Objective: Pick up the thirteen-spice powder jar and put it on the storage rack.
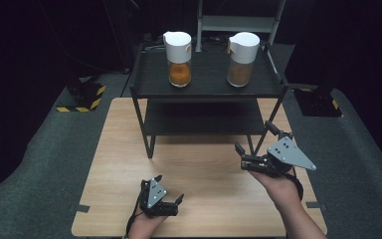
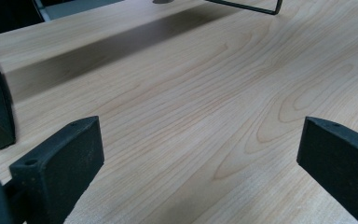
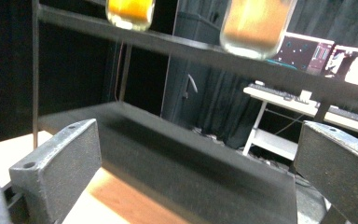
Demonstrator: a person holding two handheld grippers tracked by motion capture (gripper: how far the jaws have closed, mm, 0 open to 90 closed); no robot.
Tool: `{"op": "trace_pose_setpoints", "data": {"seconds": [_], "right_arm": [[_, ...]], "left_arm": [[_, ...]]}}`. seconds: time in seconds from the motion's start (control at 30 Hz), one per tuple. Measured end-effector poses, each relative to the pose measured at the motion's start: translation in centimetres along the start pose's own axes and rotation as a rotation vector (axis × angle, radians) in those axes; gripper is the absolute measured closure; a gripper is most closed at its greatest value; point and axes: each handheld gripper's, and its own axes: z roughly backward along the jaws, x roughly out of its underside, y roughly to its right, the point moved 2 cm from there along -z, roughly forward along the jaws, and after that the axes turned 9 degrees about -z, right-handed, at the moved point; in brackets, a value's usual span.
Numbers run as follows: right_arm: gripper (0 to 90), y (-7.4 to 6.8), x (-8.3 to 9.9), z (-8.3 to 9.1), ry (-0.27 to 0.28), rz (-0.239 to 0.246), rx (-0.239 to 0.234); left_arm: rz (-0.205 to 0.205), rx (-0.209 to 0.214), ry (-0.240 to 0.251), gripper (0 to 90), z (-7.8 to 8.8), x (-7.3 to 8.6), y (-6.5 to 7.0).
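On the table (image 1: 119,149) a black two-tier rack (image 1: 206,87) is standing, and two white-capped jars are sitting on its top shelf, well apart: an orange-filled jar (image 1: 179,59) at left, a brown-filled jar (image 1: 241,59) at right. Nearest the rack, the right gripper (image 1: 252,144) is hovering by its front right leg, jaws wide and empty, aiming under the top shelf; rising from here, it is risking striking the shelf edge and toppling the tall brown-filled jar. Near the table's front edge, the left gripper (image 1: 169,189) is idling, jaws wide, holding nothing.
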Motion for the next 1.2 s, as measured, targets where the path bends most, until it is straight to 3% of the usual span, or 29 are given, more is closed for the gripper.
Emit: {"op": "trace_pose_setpoints", "data": {"seconds": [0.57, 0.83, 1.2], "right_arm": [[0.1, 0.1, 5.2, 1.0, -0.100, -0.010, -0.003], [0.1, -0.1, 7.6, 1.3, -0.153, 0.016, 0.003], [0.1, -0.4, 11.1, 1.6, -0.237, 0.017, 0.024]], "left_arm": [[0.000, -0.001, -0.002, 0.8, 0.0, 0.0, 0.0], [-0.005, -0.004, -0.002, 0.8, 0.0, 0.0, 0.1], [-0.018, -0.009, -0.005, 0.8, 0.0, -0.1, 0.3]]}}
